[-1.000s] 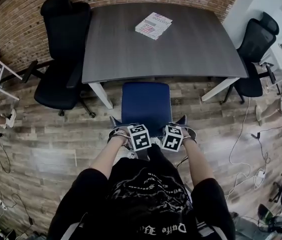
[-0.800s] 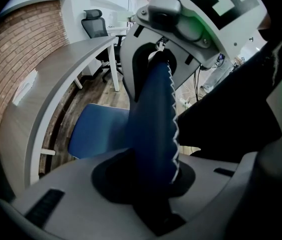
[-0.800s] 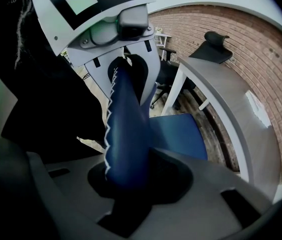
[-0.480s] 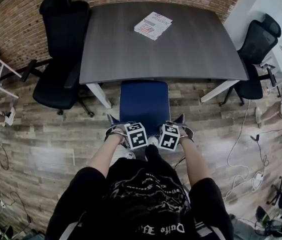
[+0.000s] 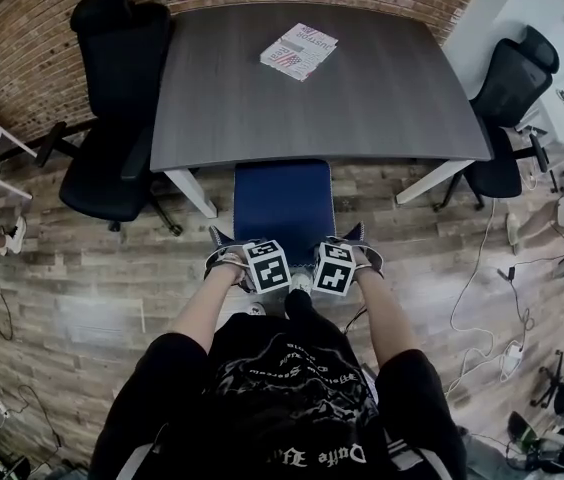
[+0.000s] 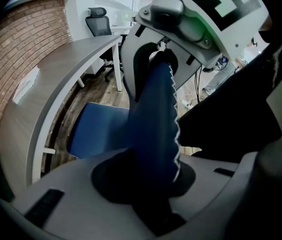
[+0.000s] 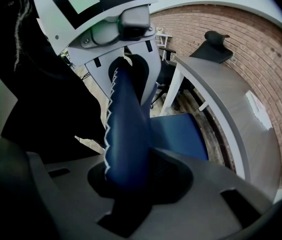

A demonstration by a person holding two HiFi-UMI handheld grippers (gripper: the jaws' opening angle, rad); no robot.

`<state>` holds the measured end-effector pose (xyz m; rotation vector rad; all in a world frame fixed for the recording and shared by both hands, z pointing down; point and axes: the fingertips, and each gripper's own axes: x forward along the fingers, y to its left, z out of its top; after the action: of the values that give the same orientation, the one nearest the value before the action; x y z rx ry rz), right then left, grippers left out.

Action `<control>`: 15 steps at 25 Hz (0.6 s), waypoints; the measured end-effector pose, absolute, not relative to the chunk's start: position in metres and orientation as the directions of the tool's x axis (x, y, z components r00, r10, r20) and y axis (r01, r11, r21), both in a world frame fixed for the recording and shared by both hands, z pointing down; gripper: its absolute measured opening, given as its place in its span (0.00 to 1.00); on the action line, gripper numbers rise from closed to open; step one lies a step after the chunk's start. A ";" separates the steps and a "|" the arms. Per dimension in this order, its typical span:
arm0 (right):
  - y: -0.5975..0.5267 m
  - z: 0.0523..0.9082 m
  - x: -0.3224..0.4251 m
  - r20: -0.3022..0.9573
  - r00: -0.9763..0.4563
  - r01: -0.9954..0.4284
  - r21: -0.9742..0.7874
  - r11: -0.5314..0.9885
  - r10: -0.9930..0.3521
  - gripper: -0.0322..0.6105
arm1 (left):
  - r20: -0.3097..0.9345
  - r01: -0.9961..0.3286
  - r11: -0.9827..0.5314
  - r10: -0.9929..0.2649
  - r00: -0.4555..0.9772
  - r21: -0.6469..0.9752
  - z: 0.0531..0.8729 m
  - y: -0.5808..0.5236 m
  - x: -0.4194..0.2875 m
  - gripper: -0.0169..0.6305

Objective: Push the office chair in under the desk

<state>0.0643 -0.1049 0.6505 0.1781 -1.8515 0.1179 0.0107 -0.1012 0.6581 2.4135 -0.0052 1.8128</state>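
The grey tabletop [image 5: 362, 88] sits at twelve o'clock with the blue office chair [image 5: 284, 200] partly under its near edge, its backrest [image 6: 153, 114] running nine to three, and my left tongs [image 5: 245, 258] and right tongs [image 5: 350, 256], equally near, clamp that top edge, both pointing steeply down.
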 end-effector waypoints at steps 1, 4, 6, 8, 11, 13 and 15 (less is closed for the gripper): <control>-0.106 0.650 0.065 0.959 -0.277 -0.182 0.011 0.983 -0.062 0.19 | 0.957 -0.079 -0.992 0.069 0.282 0.095 0.658 -0.103 0.011 0.17; -0.108 0.649 0.067 0.959 -0.276 -0.177 0.011 0.984 -0.060 0.19 | 0.957 -0.085 -0.992 0.066 0.282 0.094 0.657 -0.105 0.013 0.17; -0.110 0.652 0.071 0.962 -0.267 -0.170 0.014 0.985 -0.060 0.19 | 0.958 -0.089 -0.992 0.065 0.280 0.093 0.657 -0.106 0.015 0.17; -0.114 0.654 0.075 0.963 -0.260 -0.168 0.025 0.985 -0.069 0.19 | 0.957 -0.089 -0.991 0.067 0.282 0.096 0.657 -0.108 0.017 0.17; -0.118 0.651 0.070 0.959 -0.276 -0.158 0.013 0.987 -0.057 0.19 | 0.956 -0.098 -0.991 0.064 0.285 0.096 0.657 -0.113 0.016 0.17; -0.123 0.649 0.071 0.957 -0.284 -0.148 0.012 0.989 -0.055 0.19 | 0.958 -0.109 -0.990 0.059 0.281 0.093 0.656 -0.117 0.018 0.17; -0.123 0.650 0.079 0.958 -0.284 -0.149 0.008 0.989 -0.051 0.19 | 0.958 -0.108 -0.989 0.064 0.279 0.097 0.657 -0.117 0.025 0.17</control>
<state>0.0787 -0.1229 0.6497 0.1445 -1.8585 0.0955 0.0251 -0.1172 0.6570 2.3942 -0.0413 1.8049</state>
